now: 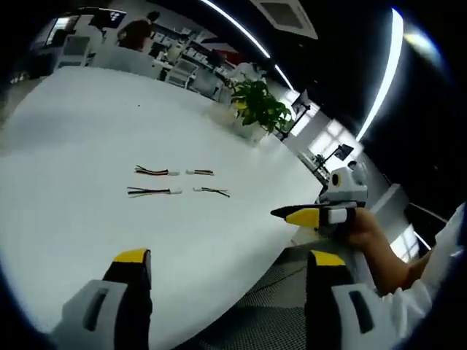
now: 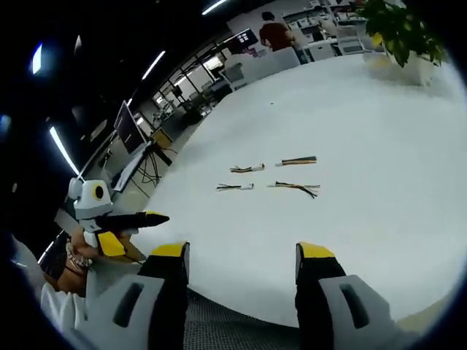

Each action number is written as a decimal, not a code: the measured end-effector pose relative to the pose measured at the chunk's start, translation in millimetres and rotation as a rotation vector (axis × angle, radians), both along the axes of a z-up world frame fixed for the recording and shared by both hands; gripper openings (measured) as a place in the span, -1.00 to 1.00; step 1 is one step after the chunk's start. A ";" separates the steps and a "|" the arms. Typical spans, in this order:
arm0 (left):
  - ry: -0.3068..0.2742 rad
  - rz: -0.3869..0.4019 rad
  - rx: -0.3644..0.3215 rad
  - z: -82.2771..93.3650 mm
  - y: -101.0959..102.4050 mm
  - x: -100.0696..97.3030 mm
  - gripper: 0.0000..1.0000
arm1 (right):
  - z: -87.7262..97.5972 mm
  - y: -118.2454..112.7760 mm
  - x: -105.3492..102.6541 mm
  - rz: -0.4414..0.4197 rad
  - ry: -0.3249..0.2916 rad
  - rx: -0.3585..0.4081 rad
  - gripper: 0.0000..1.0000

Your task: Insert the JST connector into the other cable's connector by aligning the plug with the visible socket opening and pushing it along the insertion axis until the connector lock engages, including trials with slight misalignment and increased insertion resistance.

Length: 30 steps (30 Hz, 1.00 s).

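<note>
Yellow-tipped jaws of the left gripper (image 1: 222, 264) rise nearest, spread wide, nothing between them; they hang over the near edge of the white table (image 1: 73, 219). Right gripper (image 2: 241, 255) likewise wide apart and empty, also at the table edge.

Four short cables lie mid-table, well apart from both grippers, in two facing pairs: cable with white connector (image 1: 156, 171) opposite a shorter lead (image 1: 200, 173); below them a second connector cable (image 1: 153, 192) opposite another lead (image 1: 211, 191). Same four visible in the right gripper view, around (image 2: 246, 169).

Risks, as judgement: connectors are tiny and loose on a smooth top, so a jaw closing off-centre could flick one away or pinch wires instead of housing. Grabbing mismatched halves would block mating. A tilted plug would jam short of the lock.

Surface: plain, matte white, rounded edge. Room: open office, ceiling light strips, potted plant (image 1: 257, 106), monitors, a person (image 1: 137, 30) at far desks
</note>
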<state>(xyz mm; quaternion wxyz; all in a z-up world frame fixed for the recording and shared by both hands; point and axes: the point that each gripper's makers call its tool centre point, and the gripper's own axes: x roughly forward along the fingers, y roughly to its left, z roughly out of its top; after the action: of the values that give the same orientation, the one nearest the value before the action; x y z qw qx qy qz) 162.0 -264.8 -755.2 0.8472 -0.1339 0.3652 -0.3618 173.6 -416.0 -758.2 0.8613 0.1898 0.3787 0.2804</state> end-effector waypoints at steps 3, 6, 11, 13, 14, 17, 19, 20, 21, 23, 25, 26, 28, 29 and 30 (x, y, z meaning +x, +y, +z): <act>-0.019 0.004 0.014 11.9 1.9 17.3 0.73 | 23.4 -3.9 25.5 -0.054 -0.067 0.069 0.14; -0.062 0.020 -0.001 28.5 2.4 37.4 0.72 | 43.8 -6.3 46.6 -0.117 -0.096 0.186 0.12; -0.131 0.013 0.029 48.6 3.2 66.7 0.73 | 72.7 -7.7 67.0 -0.131 -0.185 0.261 0.12; -0.141 0.003 0.035 55.2 3.2 73.7 0.74 | 79.6 -12.4 71.9 -0.119 -0.208 0.207 0.12; -0.157 0.002 0.038 61.2 3.7 78.6 0.74 | 81.3 -17.9 75.0 -0.091 -0.236 0.106 0.13; -0.218 0.019 0.027 80.6 5.2 93.3 0.74 | 97.8 -27.2 87.6 -0.073 -0.312 -0.026 0.18; -0.238 0.009 0.024 85.8 5.0 100.6 0.72 | 113.3 -26.9 95.4 -0.068 -0.349 -0.006 0.18; -0.233 0.008 0.027 85.9 5.0 103.9 0.71 | 114.5 -29.7 104.8 -0.056 -0.352 0.006 0.16; -0.224 0.001 0.042 84.7 5.5 108.1 0.71 | 118.9 -30.1 109.9 -0.041 -0.351 0.019 0.15; -0.236 -0.005 0.080 87.3 7.1 117.9 0.71 | 127.3 -29.9 116.5 -0.027 -0.378 0.011 0.14; -0.261 -0.014 0.097 94.6 6.4 128.3 0.71 | 132.9 -31.5 126.7 -0.010 -0.409 -0.019 0.14; -0.276 -0.019 0.094 98.4 4.9 132.5 0.71 | 133.6 -31.8 129.2 -0.004 -0.415 -0.023 0.14; -0.305 -0.030 0.087 104.5 2.2 141.9 0.70 | 138.8 -29.5 139.4 0.024 -0.453 -0.043 0.12; -0.313 -0.030 0.076 107.3 0.9 148.1 0.69 | 140.8 -28.0 145.2 0.038 -0.472 -0.052 0.09; -0.331 -0.036 0.068 109.6 -0.7 152.9 0.66 | 142.4 -27.2 149.2 0.043 -0.491 -0.056 0.09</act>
<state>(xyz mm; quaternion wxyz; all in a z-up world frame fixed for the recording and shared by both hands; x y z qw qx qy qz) 314.9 -265.4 -645.7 0.8933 -0.0374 0.2351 -0.3813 322.8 -443.1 -615.8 0.9262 0.0839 0.1697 0.3260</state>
